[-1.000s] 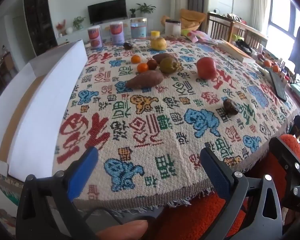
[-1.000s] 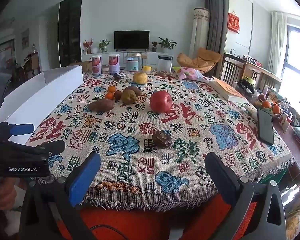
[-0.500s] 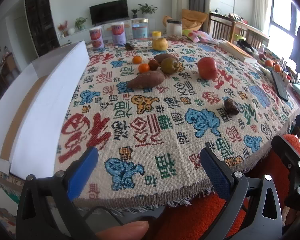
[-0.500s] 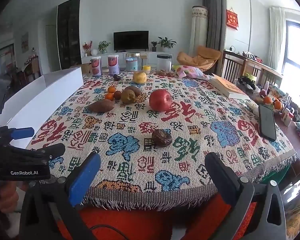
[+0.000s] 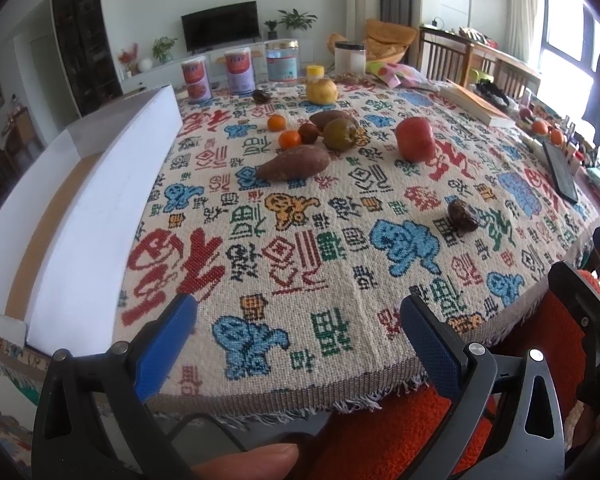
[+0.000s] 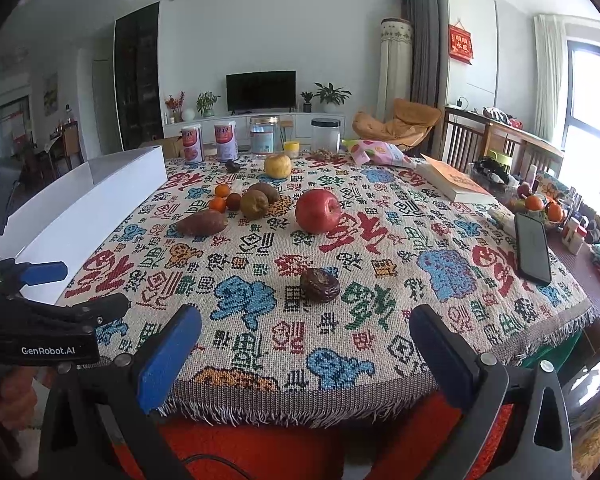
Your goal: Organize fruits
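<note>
Both grippers hung spread and empty at the near edge of the table as you held them.

Your left gripper (image 5: 296, 320) and right gripper (image 6: 306, 334) each had their 2 blue pads apart, gripping nothing. From largest to smallest, you had the patterned tablecloth (image 6: 380, 264), the white box (image 5: 100, 200) along its left side, then the fruit on the cloth: red apple (image 6: 317, 211), sweet potato (image 6: 201, 223), yellow pear (image 6: 277, 166), dark wrinkled fruit (image 6: 319, 285) nearest you, and 2 small oranges (image 5: 290, 139).
</note>
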`<state>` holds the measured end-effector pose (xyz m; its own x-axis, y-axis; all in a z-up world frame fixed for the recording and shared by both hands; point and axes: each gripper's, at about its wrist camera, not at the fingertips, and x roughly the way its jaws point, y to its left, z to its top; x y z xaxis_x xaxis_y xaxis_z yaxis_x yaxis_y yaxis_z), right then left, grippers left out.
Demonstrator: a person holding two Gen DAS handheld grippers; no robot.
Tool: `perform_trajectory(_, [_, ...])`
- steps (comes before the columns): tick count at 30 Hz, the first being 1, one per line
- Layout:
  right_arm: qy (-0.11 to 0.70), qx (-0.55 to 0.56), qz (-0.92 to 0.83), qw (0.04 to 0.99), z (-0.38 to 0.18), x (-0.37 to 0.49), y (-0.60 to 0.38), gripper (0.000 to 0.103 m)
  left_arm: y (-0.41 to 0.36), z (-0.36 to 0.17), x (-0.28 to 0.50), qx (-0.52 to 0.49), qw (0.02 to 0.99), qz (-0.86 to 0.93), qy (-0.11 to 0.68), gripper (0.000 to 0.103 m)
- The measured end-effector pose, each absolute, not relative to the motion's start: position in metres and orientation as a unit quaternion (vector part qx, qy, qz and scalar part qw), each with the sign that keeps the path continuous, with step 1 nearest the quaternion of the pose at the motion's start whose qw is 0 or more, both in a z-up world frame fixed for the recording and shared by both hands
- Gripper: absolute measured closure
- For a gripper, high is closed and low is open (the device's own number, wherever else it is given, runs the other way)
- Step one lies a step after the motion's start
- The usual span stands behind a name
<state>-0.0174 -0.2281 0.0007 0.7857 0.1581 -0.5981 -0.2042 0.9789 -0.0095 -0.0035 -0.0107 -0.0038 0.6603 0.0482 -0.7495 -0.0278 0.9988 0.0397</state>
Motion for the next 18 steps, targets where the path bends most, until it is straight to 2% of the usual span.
perform_trajectory(18, [0.31,-0.028,0.09,0.946,-0.0021,-0.0182,-0.2365,0.0,-0.0172,-0.0112,-0.0042,0.015,0.906,0.015,0.423,0.001])
